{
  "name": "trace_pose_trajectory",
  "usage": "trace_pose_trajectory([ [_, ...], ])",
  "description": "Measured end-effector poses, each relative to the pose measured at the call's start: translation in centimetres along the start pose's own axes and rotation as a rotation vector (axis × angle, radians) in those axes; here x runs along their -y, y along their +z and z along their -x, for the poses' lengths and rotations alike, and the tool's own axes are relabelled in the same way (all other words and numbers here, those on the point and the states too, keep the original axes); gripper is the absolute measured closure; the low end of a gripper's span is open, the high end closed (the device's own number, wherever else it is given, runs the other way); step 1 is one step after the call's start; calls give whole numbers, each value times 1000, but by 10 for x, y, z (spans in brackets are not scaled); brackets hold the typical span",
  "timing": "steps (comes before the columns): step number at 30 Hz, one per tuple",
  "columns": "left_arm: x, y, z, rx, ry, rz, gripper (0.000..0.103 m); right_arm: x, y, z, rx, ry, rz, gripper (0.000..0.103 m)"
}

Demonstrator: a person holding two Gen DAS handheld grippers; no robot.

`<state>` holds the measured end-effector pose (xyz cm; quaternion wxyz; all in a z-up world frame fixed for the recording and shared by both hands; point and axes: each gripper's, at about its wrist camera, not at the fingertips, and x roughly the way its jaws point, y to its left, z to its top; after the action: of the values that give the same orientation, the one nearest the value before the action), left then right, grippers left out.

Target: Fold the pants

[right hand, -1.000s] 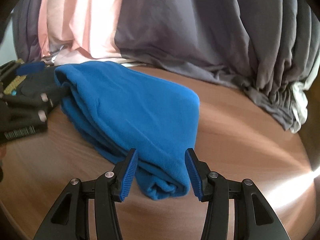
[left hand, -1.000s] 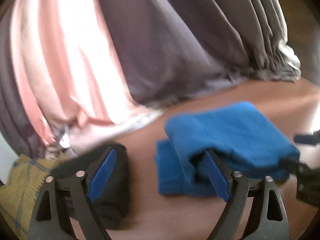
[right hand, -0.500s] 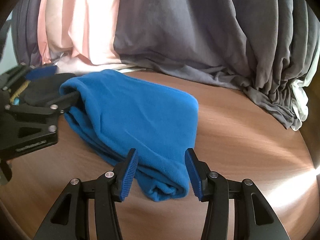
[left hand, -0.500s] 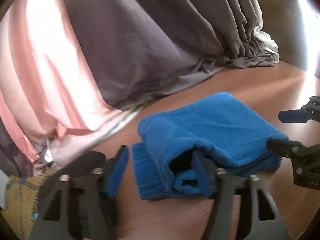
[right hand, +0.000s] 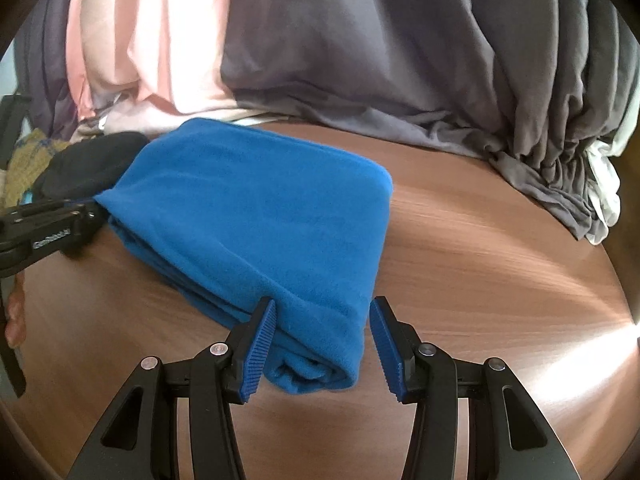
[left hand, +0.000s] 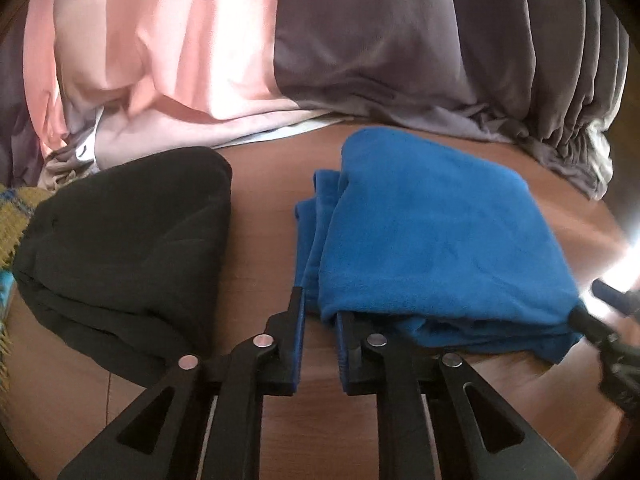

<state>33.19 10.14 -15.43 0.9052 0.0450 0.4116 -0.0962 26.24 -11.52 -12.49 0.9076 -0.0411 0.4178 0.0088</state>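
Observation:
Blue fleece pants (left hand: 436,240) lie folded in a thick bundle on the brown wooden table (left hand: 264,208). My left gripper (left hand: 320,316) sits at the bundle's near left corner, jaws narrowly apart; its right finger is tucked under the top layer and nothing is between the pads. In the right wrist view the same pants (right hand: 256,216) lie ahead. My right gripper (right hand: 322,320) is open, its jaws on either side of the bundle's near right end without pinching it. The left gripper (right hand: 48,232) shows at the left edge there.
A folded black garment (left hand: 124,248) lies on the table left of the pants. Pink (left hand: 152,60) and grey (left hand: 420,40) draped cloth fills the back. A yellow woven cloth (left hand: 12,216) sits at far left. Bare table (right hand: 500,280) lies right of the pants.
My left gripper has swung round to face the bundle squarely and its jaws have narrowed from wide open. The right gripper has stayed open at the near end.

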Motion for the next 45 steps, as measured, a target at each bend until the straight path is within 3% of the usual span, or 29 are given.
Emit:
trace_pose_trajectory([
  [2, 2, 0, 8, 12, -4, -12, 80, -1, 2, 7, 5, -1, 14, 54],
  [3, 2, 1, 14, 20, 12, -19, 67, -1, 3, 12, 24, -2, 13, 54],
  [5, 1, 4, 26, 47, 27, -14, 56, 2, 8, 22, 57, 2, -9, 54],
  [9, 4, 22, 50, 121, 20, -39, 50, 10, 19, 22, 81, 25, -102, 54],
  [13, 18, 39, 50, 145, -7, -68, 50, 19, 27, 11, 83, 27, -194, 54],
  [15, 19, 42, 56, 162, 27, -71, 48, 22, 28, 7, 60, 33, -228, 54],
  [23, 4, 27, 52, 30, 123, -104, 38, 16, 20, 3, 21, 56, -227, 54],
  [28, 0, 13, 42, -45, 178, -129, 37, 9, 18, 3, 12, 71, -202, 54],
  [30, -1, 15, 55, -7, 161, -108, 37, 8, 18, 4, 11, 72, -198, 54],
  [33, 6, 30, 81, 136, 103, -77, 36, 9, 17, 7, 17, 65, -201, 54],
  [35, 14, 41, 83, 180, 53, -84, 32, 10, 16, 9, 23, 61, -211, 54],
  [38, 24, 49, 65, 182, -20, -104, 32, 12, 17, 8, 16, 59, -227, 54],
  [45, 15, 33, 9, 16, 21, -123, 37, 14, 9, -3, -45, 47, -272, 54],
])
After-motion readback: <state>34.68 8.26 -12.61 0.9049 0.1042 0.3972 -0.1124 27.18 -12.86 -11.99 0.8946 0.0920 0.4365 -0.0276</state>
